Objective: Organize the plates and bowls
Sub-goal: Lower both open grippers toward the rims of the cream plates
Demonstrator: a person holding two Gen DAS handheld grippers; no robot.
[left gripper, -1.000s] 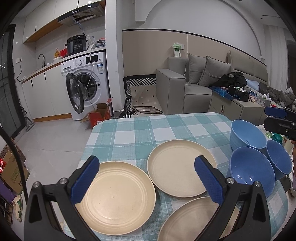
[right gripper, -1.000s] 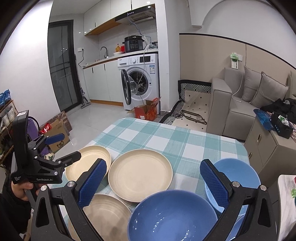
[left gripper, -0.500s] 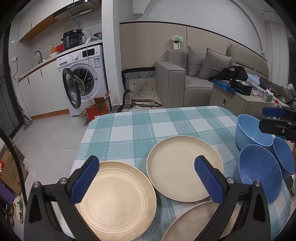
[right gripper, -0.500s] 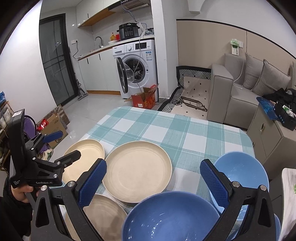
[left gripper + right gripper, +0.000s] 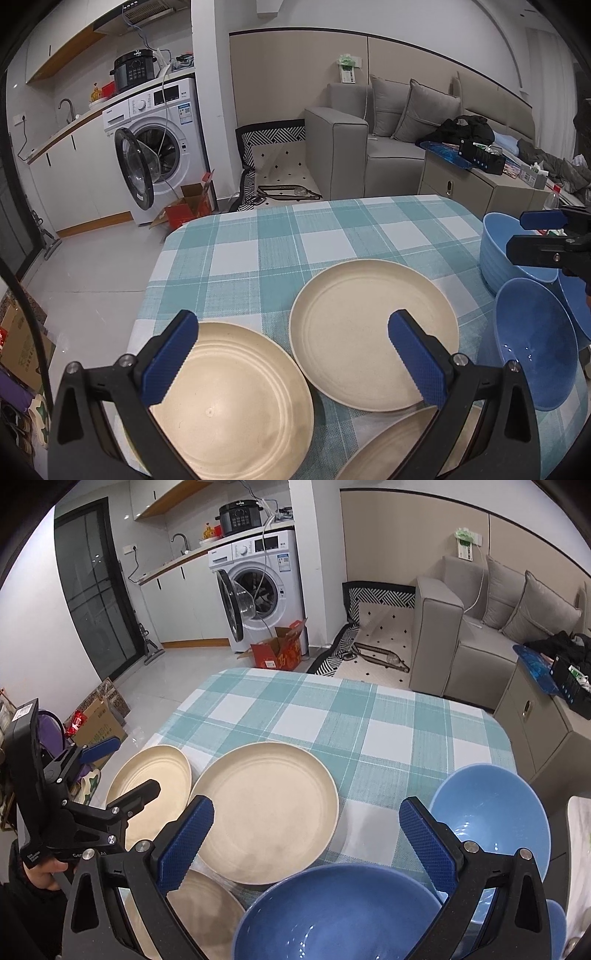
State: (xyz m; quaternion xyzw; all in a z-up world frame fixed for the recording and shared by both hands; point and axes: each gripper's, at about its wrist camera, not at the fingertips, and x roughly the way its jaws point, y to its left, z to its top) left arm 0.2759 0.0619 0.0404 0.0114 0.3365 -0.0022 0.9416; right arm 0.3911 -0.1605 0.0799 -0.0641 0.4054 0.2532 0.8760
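Three cream plates lie on the checked tablecloth (image 5: pixel 280 236): a near-left plate (image 5: pixel 236 406), a middle plate (image 5: pixel 354 325) and a near one (image 5: pixel 388 450) at the bottom edge. Blue bowls stand at the right: a near bowl (image 5: pixel 535 343) and a far bowl (image 5: pixel 498 251). My left gripper (image 5: pixel 291 350) hovers open above the near-left and middle plates, holding nothing. My right gripper (image 5: pixel 306 845) is open over the near blue bowl (image 5: pixel 332 915), with the middle plate (image 5: pixel 266 805) and far bowl (image 5: pixel 487 812) ahead.
A grey sofa (image 5: pixel 376 147) and a low cabinet (image 5: pixel 476 184) stand beyond the table's far edge. A washing machine (image 5: pixel 159 147) with its door open and a red carton (image 5: pixel 184 210) are on the floor at the left. A hand (image 5: pixel 40 875) holds the left gripper.
Both grippers have tilted down and drawn a little closer to the table, so plates and bowls sit higher in view. Nothing was taken hold of; both stay open.
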